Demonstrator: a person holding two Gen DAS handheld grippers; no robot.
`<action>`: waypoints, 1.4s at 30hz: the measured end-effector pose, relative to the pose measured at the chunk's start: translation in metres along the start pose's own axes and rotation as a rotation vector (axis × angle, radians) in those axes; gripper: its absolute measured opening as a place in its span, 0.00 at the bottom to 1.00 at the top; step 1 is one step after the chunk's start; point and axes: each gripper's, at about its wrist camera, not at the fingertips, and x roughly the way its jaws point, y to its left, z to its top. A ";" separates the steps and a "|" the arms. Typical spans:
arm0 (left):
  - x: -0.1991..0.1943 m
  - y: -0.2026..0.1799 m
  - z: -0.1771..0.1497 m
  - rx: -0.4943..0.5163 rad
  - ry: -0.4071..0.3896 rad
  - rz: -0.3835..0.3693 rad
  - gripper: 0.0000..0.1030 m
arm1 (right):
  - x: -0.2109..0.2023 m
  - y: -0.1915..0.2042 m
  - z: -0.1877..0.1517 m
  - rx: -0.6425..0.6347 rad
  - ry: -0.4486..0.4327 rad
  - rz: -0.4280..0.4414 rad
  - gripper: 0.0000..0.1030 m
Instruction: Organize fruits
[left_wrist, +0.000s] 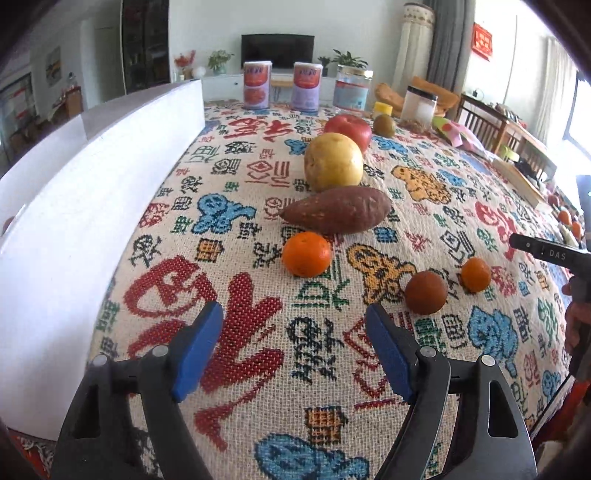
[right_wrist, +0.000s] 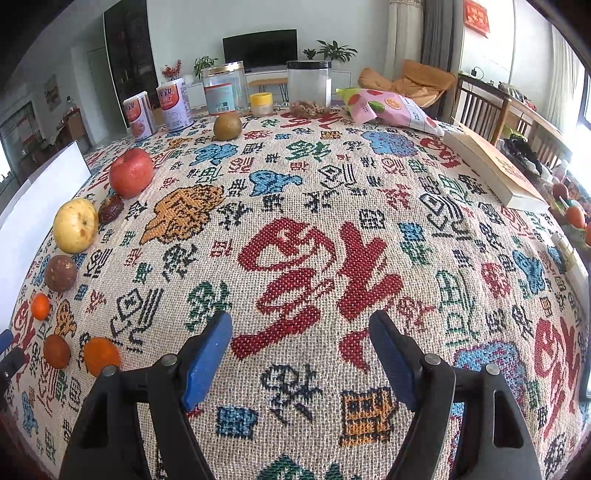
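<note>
In the left wrist view a row of produce runs away from me on the patterned cloth: an orange (left_wrist: 306, 254), a sweet potato (left_wrist: 337, 209), a yellow pear (left_wrist: 333, 162), a red apple (left_wrist: 348, 131) and a kiwi (left_wrist: 383, 125). A brown fruit (left_wrist: 425, 292) and a small orange (left_wrist: 475, 274) lie to the right. My left gripper (left_wrist: 294, 317) is open and empty, short of the orange. My right gripper (right_wrist: 300, 326) is open and empty over bare cloth; the apple (right_wrist: 131, 172), pear (right_wrist: 75, 225) and kiwi (right_wrist: 227, 126) lie to its left.
A white box (left_wrist: 66, 236) lines the table's left side. Two cans (left_wrist: 257, 85), a glass jar (left_wrist: 352, 88) and a plastic jar (right_wrist: 308, 86) stand at the far edge. A snack bag (right_wrist: 388, 109) and a book (right_wrist: 495, 170) lie at the right.
</note>
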 end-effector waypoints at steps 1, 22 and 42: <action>0.004 0.001 0.000 0.005 0.002 0.013 0.80 | 0.003 -0.001 0.002 -0.007 0.001 -0.003 0.75; 0.022 0.005 -0.004 0.020 0.043 0.052 0.92 | 0.040 0.014 0.009 -0.043 0.048 0.000 1.00; 0.022 0.005 -0.004 0.024 0.039 0.054 0.93 | 0.040 0.014 0.009 -0.042 0.049 0.000 1.00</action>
